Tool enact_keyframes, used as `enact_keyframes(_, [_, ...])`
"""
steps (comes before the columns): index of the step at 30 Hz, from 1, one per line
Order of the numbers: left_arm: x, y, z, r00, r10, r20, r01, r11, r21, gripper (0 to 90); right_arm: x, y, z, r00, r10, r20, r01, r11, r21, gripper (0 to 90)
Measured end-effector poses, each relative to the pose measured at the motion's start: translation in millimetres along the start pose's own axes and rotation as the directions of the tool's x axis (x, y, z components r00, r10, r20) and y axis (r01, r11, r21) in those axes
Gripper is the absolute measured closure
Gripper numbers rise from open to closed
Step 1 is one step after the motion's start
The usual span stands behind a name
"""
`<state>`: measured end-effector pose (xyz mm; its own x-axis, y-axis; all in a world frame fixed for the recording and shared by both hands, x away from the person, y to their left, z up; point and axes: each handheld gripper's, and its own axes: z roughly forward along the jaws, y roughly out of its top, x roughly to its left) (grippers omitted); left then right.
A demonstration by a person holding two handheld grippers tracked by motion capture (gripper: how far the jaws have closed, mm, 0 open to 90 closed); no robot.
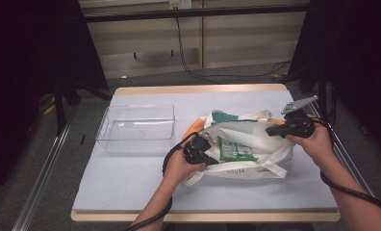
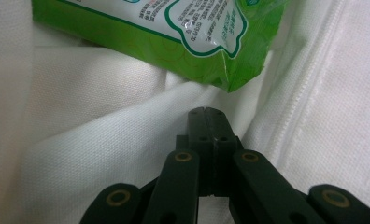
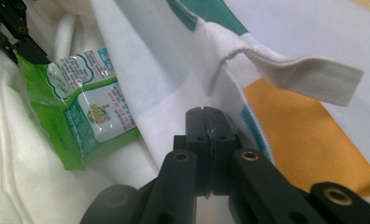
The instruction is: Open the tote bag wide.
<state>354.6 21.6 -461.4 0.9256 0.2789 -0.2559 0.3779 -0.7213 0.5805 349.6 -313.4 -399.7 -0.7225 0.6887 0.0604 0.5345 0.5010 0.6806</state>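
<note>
The left gripper (image 2: 206, 112) has its jaws pressed together; whether a fold of cloth is pinched between them cannot be told. Its tips rest on the white inner wall of the tote bag (image 1: 256, 168). The right gripper (image 3: 206, 112) also has its jaws together, at the bag's far rim, with the cloth just beside its tips.

The green packet (image 2: 174, 42) lies inside the bag mouth. In the left gripper view it sits at 12 o'clock from the tips, near but apart, its sealed corner pointing toward them. In the high view its long axis runs roughly 9 to 3 o'clock, and the left gripper is the nearer. The clear bin (image 1: 138, 127) stands at 10 o'clock from the bag.

Materials: the packet is glossy, crinkled film with a flat seam; the bag is soft woven canvas with stitched straps and orange and teal panels.
</note>
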Motion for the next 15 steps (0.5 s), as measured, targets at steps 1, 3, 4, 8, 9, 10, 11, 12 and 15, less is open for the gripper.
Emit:
enact_keyframes(1, [-0.1, 0.1, -0.5, 1.0000, 0.001, -0.006, -0.001, 1.0000, 0.005, 90.0, 0.0, 0.0, 0.0, 1.0000, -0.001, 0.001, 0.001, 1.0000, -0.002, 89.2])
enact_keyframes(3, [-0.7, -0.4, -0.2, 1.0000, -0.008, -0.004, 0.008, 1.0000, 0.002, 90.0, -0.9, -0.7, 0.0, 1.0000, -0.003, -0.005, 0.003, 1.0000, -0.008, 89.2])
enact_keyframes(4, [0.1, -0.7, -0.4, 1.0000, 0.000, -0.001, 0.000, 1.0000, 0.005, 90.0, -0.9, -0.7, 0.0, 1.0000, -0.003, -0.005, 0.003, 1.0000, -0.008, 89.2])
enact_keyframes(8, [0.7, -1.6, -0.9, 1.0000, -0.002, -0.003, 0.002, 1.0000, 0.001, 90.0, 2.3, 0.0, -2.3, 1.0000, -0.007, -0.005, 0.007, 0.9999, -0.011, 88.2])
enact_keyframes(9, [0.0, -1.4, -1.0, 1.0000, -0.009, -0.003, 0.009, 1.0000, 0.001, 90.0, 3.0, 0.3, -2.9, 0.9999, -0.010, -0.008, 0.010, 0.9999, -0.012, 88.1])
enact_keyframes(10, [0.0, -1.4, -1.0, 1.0000, -0.009, -0.003, 0.009, 1.0000, 0.001, 90.0, 3.3, 0.6, -3.2, 0.9998, -0.015, -0.013, 0.015, 0.9997, -0.019, 87.7])
enact_keyframes(11, [0.4, -0.9, -1.5, 1.0000, -0.002, -0.009, 0.002, 1.0000, 0.001, 90.0, 4.3, 1.1, -4.2, 0.9999, -0.013, -0.006, 0.013, 0.9998, -0.014, 87.1])
enact_keyframes(12, [0.0, -0.4, -2.0, 1.0000, 0.000, -0.003, 0.000, 1.0000, -0.005, 89.9, 5.0, 1.4, -4.9, 0.9998, -0.016, -0.014, 0.016, 0.9997, -0.016, 86.9])
enact_keyframes(15, [-0.8, 2.8, -6.5, 0.9997, 0.011, -0.023, -0.011, 0.9999, -0.003, 86.7, 8.9, 3.3, -6.9, 0.9995, -0.028, -0.014, 0.028, 0.9993, -0.026, 84.5])
